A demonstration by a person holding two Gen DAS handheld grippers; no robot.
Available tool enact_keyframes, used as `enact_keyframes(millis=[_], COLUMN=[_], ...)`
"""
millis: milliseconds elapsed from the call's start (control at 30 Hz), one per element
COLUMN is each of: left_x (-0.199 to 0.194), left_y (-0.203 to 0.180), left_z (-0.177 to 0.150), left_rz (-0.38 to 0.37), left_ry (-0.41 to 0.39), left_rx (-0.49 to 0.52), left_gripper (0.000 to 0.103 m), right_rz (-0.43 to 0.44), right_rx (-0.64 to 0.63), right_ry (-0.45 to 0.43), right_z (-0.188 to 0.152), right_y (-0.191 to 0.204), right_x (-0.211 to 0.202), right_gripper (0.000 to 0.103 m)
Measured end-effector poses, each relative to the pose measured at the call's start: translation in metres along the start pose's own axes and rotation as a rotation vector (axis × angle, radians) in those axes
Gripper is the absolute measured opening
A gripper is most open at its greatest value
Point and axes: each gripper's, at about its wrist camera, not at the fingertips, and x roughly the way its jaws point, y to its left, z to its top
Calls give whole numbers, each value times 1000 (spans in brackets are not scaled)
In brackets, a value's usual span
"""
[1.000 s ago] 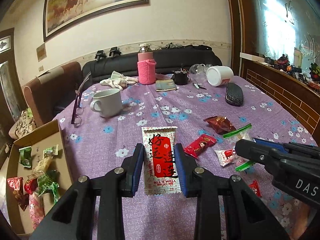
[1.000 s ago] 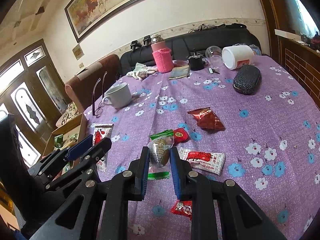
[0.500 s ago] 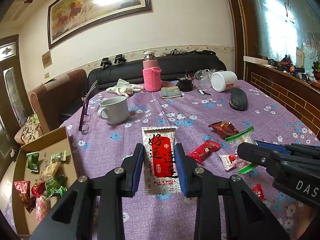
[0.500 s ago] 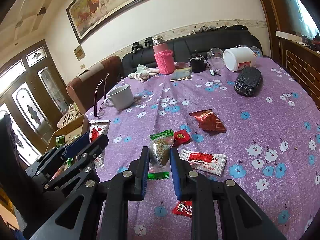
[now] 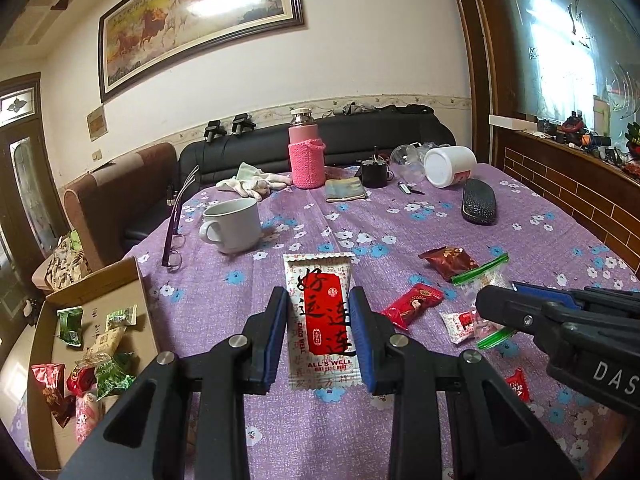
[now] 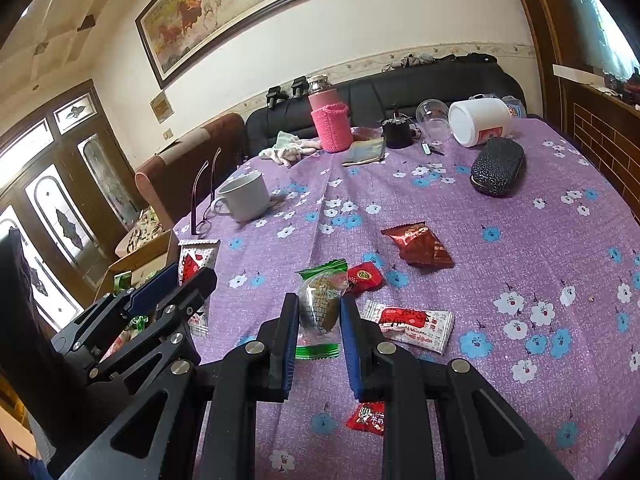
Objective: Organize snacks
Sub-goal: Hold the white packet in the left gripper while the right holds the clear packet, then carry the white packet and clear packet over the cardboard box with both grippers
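Mid-sort: both grippers hold snacks above the purple table (image 5: 400, 208), more wrappers still loose on it. Next, I judge: carry both left to the cardboard box (image 5: 100, 292), part-filled, then release. Left gripper (image 5: 319, 334) pinches a white-red packet (image 5: 320, 320) reading "ALL'S WELL". Right gripper (image 6: 319, 332) pinches a clear green-ended candy (image 6: 320, 304), label unreadable.

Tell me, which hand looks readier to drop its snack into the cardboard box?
Left, probably. The left gripper holds the white-and-red packet next to the cardboard box; the right gripper is farther away.

Cream wall, framed horse painting (image 5: 200, 20), black sofa (image 5: 352, 140), brown armchair (image 5: 116, 200), glazed wooden doors (image 6: 52, 200), brick-patterned ledge (image 5: 560, 184).
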Motion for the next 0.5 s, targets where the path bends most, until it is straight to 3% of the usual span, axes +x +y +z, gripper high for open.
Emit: enact_keyframes(millis=[500], left_x=[-4], left_y=[2], left_z=[3], left_rz=[17], left_ry=[-18], left_rx=[2], left_gripper=[30], right_rz=[3], right_rx=[-7], right_ry=[-8], right_z=[2], right_y=[2], right_x=[0], right_gripper=[22])
